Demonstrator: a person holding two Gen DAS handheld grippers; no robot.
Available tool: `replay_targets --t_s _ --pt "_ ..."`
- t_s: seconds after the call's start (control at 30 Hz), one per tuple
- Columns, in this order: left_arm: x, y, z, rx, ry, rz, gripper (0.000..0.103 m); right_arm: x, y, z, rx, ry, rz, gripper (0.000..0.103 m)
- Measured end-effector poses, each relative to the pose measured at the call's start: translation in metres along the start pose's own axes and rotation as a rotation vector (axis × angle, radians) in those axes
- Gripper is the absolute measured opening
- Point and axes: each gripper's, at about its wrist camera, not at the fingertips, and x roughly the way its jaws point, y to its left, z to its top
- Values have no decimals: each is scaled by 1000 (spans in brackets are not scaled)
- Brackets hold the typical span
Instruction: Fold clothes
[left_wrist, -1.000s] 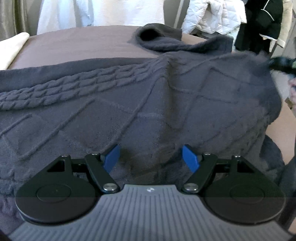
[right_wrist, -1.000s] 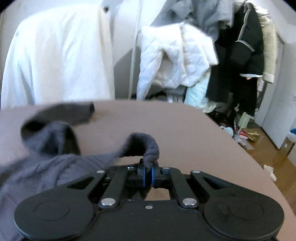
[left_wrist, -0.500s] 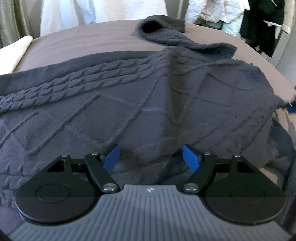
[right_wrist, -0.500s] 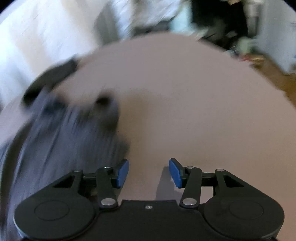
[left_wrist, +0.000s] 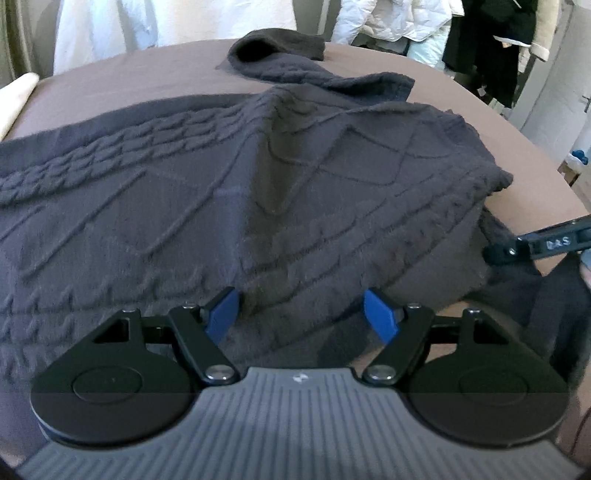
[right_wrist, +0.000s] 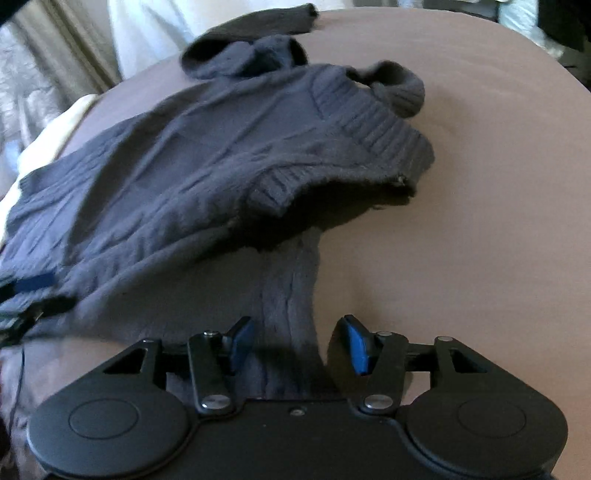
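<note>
Right gripper (right_wrist: 297, 341): jaws apart, nothing held. A sleeve (right_wrist: 288, 295) of the dark grey cable-knit sweater (right_wrist: 192, 162) runs straight out between the blue pads (right_wrist: 356, 349), long axis roughly along the gripper's forward line, leading up to the folded-over body of the garment. Sleeve lies flat on the surface, not pinched.

Left gripper (left_wrist: 300, 314): jaws also apart, empty, set low over the near part of the sweater (left_wrist: 258, 192); knit fills the gap between its pads, contact cannot be told. In this view the right gripper (left_wrist: 543, 245) shows at the right margin, just beside the sweater's turned-over right edge.

Key relation: the loose sleeve is directly ahead of and under the right gripper, so that hand is the nearer one. Judgement: next move is closing on the sleeve and carrying it left across the body; left gripper is placed to pin the body meanwhile.

Sweater: one side already folded inward, ribbed hem (right_wrist: 376, 129) uppermost on the right; second sleeve (left_wrist: 280, 48) and cuff bunched toward the far edge. Central ridge in the knit is not yet smoothed.

Surface: brown-covered bed (right_wrist: 461, 184), soft, so the cloth may drag. A cream item (left_wrist: 16, 96) sits at the far left edge.

Room: white garments and dark coats (left_wrist: 487, 40) hang behind.
</note>
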Motion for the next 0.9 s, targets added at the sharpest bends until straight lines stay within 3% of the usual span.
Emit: replay_targets --t_s 0.03,0.07,0.2,0.37,0.53,0.6,0.73,0.83,0.9 --pt "-2 -2 0 0 1 6 74 -9 3 -4 -12 -17 -10 46" --pt "-5 -4 1 0 0 2 74 -17 7 -8 -24 -34 -20 8" --pt "-33 -23 4 2 -37 -74 74 -52 20 -25 -73 -101 -61 8" --pt "-74 -69 -6 120 -106 -184 75 -96 37 -47 -135 -185 -112 7" --pt "-65 -104 -29 232 -40 -269 75 -60 -17 -61 48 -103 -99 7" --pt "-58 -117 -38 280 -6 -298 75 -46 -39 -67 219 -125 -8 8" --pt "-36 -135 -54 367 34 -321 80 -37 -50 -65 258 -119 44 8" --pt "-9 -143 -61 343 60 -344 83 -39 -62 -62 294 -91 114 8" --pt "5 -144 -64 277 74 -401 84 -40 -67 -62 311 -74 173 8"
